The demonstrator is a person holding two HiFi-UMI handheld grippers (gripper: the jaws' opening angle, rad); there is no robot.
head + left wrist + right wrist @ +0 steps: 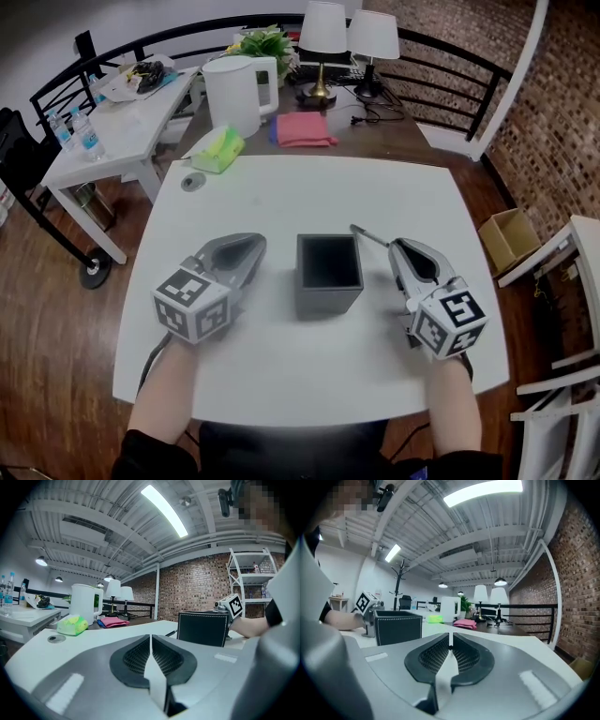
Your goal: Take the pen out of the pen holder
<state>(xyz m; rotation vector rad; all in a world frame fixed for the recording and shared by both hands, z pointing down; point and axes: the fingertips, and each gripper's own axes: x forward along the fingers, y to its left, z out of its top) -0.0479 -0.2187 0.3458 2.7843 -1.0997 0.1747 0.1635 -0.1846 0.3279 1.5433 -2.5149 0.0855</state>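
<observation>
At the lower left of the head view the left gripper [257,246] is rested on the white square table [309,197]. Its jaws are seen pressed together on nothing in its own view [151,639], and it is pointed past the left side of the holder.

At the centre of the table the black, square, stitched pen holder [328,298] is stood upright. Its dark well is seen with nothing in it, so the pen is judged to be already out.

Just right of the holder's far corner the slim dark pen [367,234] is found outside and close above or on the tabletop. Its long axis is run from upper left down to the lower right, straight into the tips of the right gripper [396,246]. In that gripper's own view the jaws [450,644] are clenched, with a small dark end pinched at their tips; this is judged to be the pen, held by its near end. The right gripper is thus much the nearer tool.

Bare tabletop is left beyond and to the right of the pen, with the table's right edge well apart, so room for setting it down is judged ample.
</observation>
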